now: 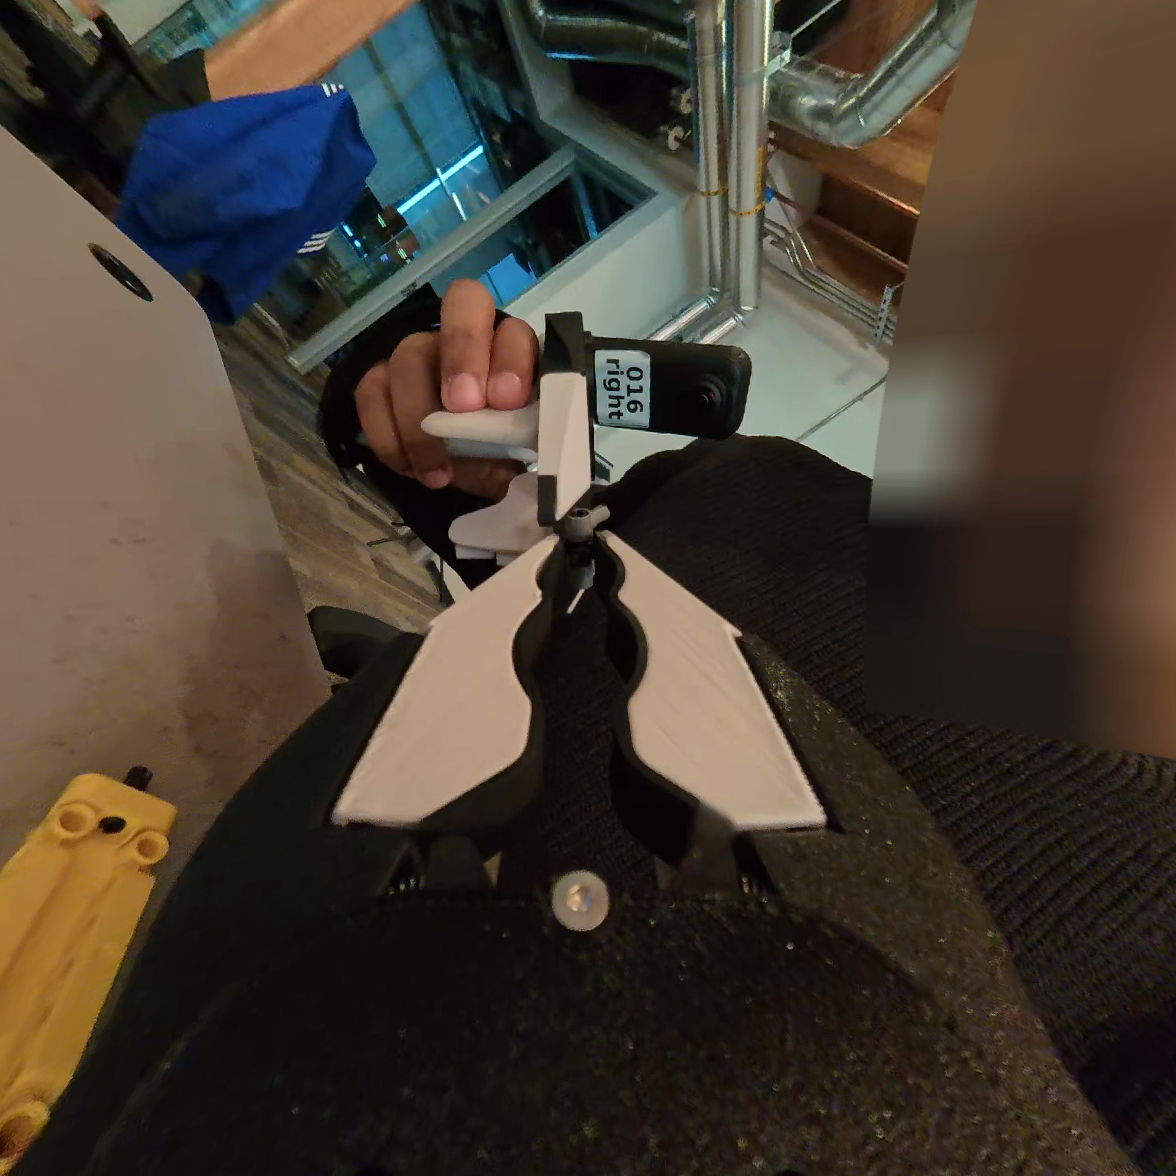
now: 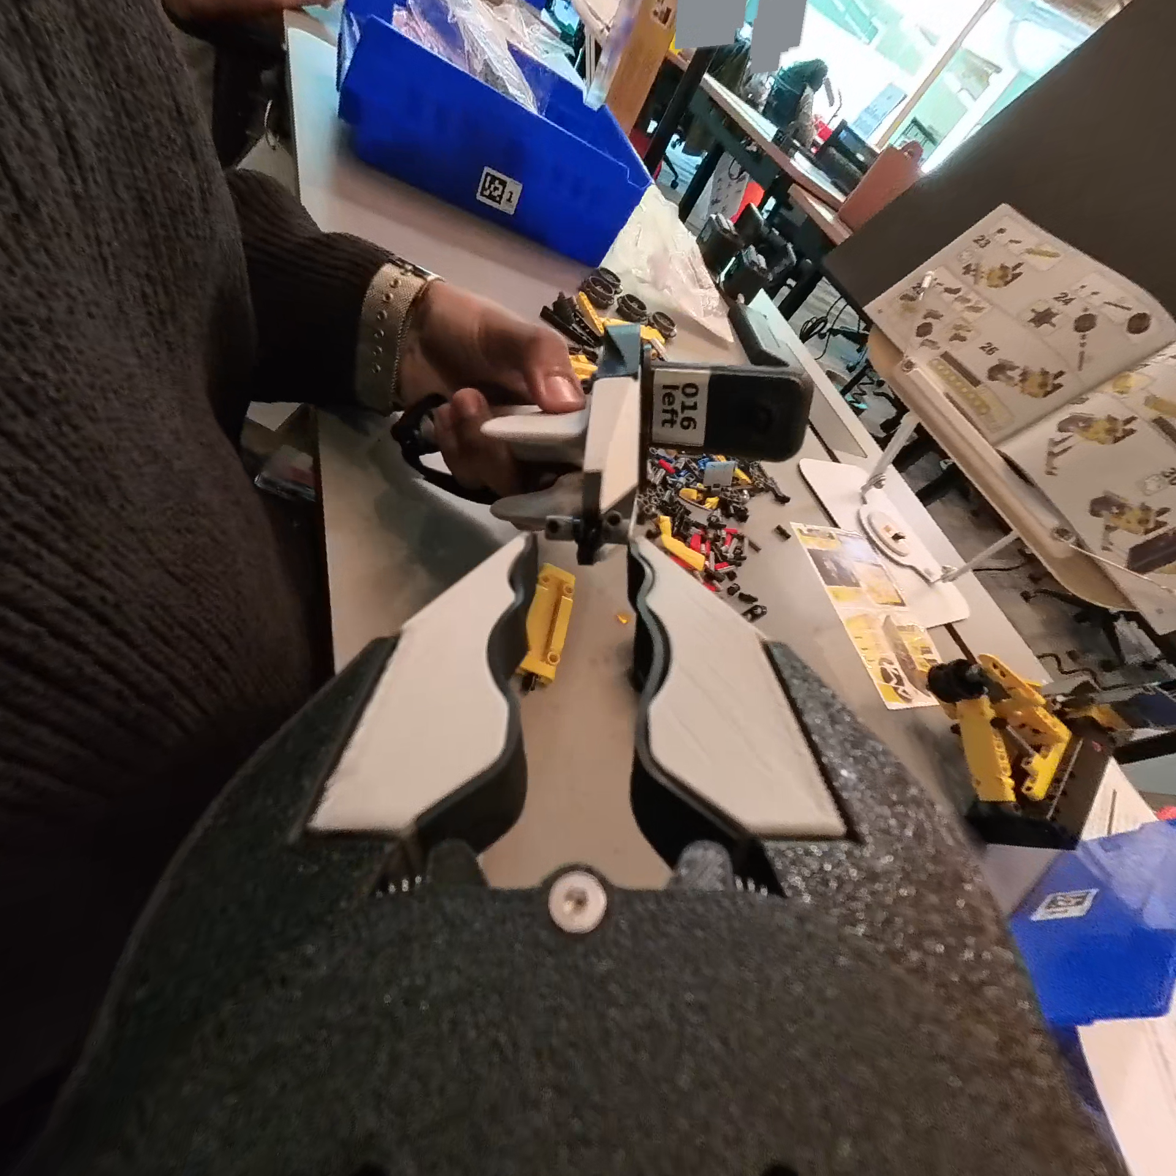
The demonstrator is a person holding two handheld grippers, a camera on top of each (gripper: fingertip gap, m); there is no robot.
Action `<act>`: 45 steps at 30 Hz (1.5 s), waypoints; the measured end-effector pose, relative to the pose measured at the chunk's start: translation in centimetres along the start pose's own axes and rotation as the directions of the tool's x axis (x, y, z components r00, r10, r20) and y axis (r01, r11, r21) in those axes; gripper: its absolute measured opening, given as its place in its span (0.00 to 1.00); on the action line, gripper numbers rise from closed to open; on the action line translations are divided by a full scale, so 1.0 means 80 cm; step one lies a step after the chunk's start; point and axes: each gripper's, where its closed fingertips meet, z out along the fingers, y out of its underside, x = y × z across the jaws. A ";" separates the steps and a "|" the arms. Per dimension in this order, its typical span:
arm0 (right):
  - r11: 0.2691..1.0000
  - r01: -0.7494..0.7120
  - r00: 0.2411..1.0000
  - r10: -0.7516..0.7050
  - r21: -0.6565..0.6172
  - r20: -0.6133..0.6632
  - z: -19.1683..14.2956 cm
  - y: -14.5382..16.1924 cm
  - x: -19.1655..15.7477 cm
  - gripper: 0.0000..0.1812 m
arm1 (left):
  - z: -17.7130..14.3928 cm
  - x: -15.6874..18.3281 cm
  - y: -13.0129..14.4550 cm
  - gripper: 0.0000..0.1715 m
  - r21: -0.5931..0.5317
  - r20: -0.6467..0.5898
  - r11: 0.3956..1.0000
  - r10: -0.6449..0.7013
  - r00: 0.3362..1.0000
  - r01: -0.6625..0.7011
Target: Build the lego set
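**Clerk:** What is listed in the left wrist view, from the left edge?

**Keeper:** A yellow part (image 1: pixel 63 923) is seen low at the edge, against a pale table (image 1: pixel 95 509). A blue garment (image 1: pixel 242 172) is seen above. At the middle, the left gripper (image 1: pixel 576 553) is recorded with its fingers drawn together at the tips, pinched on a small grey-and-black piece (image 1: pixel 580 518). The piece is held in the air, above a dark knitted garment (image 1: pixel 763 541). The other gripper is seen just beyond, grasped by a hand (image 1: pixel 439 394).

**Clerk:** And the right wrist view?

**Keeper:** A dark knitted sleeve (image 2: pixel 127 382) is entered first. A blue bin (image 2: pixel 483 146) is placed at the far end of the table. The right gripper (image 2: pixel 582 547) is recorded with its fingers parted; the small piece is found between the tips, with a fingertip just beside it on either side. No contact is made out. A yellow beam (image 2: pixel 547 623) is laid on the table under the gap, near the left finger. A heap of small parts (image 2: pixel 700 509), black, yellow, red and blue, is spread past the right finger. Further right, a printed leaflet (image 2: pixel 859 592) is laid flat, and a partly built yellow model (image 2: pixel 1005 732) is stood near it. An open instruction booklet (image 2: pixel 1018 356) is propped on a stand at the right edge.
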 end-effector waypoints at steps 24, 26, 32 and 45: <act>0.797 -0.460 0.867 0.499 -0.392 -0.003 0.028 0.122 -0.020 0.14 | -0.081 -0.086 0.004 0.36 -0.405 0.630 0.866 0.496 0.597 -0.292; 0.781 -0.473 0.852 0.523 -0.408 0.011 0.035 0.127 -0.028 0.13 | -0.085 -0.101 0.021 0.35 -0.533 0.611 0.805 0.579 0.540 -0.259; 0.774 -0.418 0.879 0.476 -0.475 0.003 0.044 0.143 -0.036 0.14 | -0.089 -0.134 0.041 0.32 -0.642 0.598 0.746 0.632 0.494 -0.177; 0.768 -0.429 0.871 0.491 -0.475 0.009 0.044 0.143 -0.038 0.16 | -0.091 -0.138 0.045 0.28 -0.630 0.604 0.753 0.630 0.488 -0.192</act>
